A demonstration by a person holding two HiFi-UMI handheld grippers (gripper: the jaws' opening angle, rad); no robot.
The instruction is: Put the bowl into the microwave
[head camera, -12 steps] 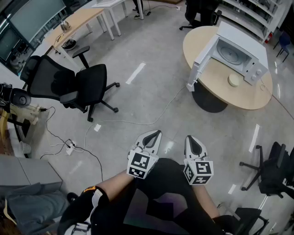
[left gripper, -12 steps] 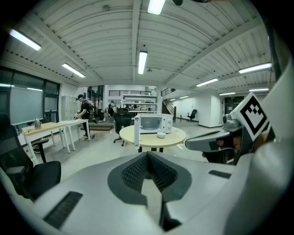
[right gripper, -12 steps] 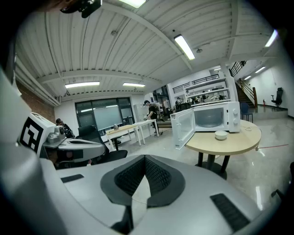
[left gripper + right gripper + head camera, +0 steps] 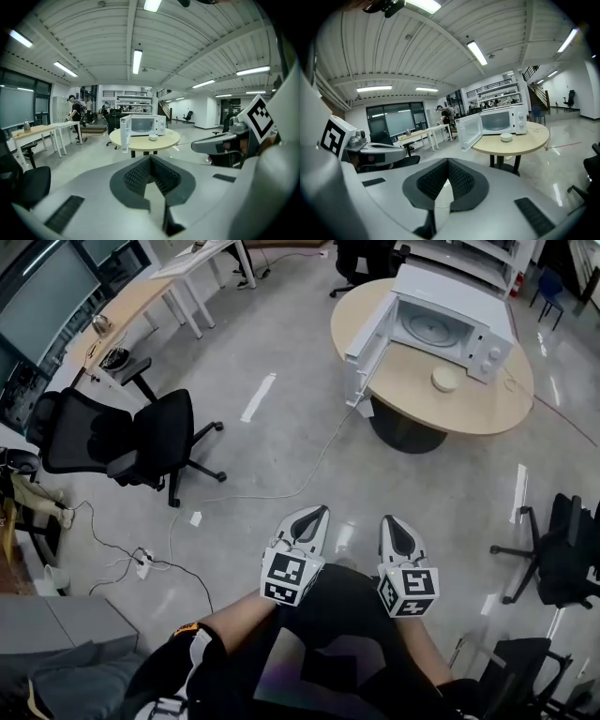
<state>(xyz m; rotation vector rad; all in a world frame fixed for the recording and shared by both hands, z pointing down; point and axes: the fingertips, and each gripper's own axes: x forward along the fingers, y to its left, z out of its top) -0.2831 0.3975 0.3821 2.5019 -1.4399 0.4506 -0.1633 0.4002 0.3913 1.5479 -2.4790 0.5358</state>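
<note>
Left gripper pressed shut, ribbed pads meeting at the tips with nothing between them. Right gripper likewise closed on nothing, just beside the left one, both held low in front of the person's dark-clothed lap and pointing forward over grey floor.

Well ahead of both tools, and off to the right of the right gripper: a round wooden table on a dark pedestal. On it a white microwave, door swung wide open toward the left gripper's side, glass turntable visible inside. Small white bowl on the tabletop just in front of the microwave's control panel, outside the cavity, well apart from either gripper.

Seen along the left gripper's closed jaws, the bowl straight ahead in the distance; along the right gripper's, the bowl ahead and to the right.

To the left of the left gripper, a black office chair; between the grippers and the table, a pale cable trailing across the floor.
</note>
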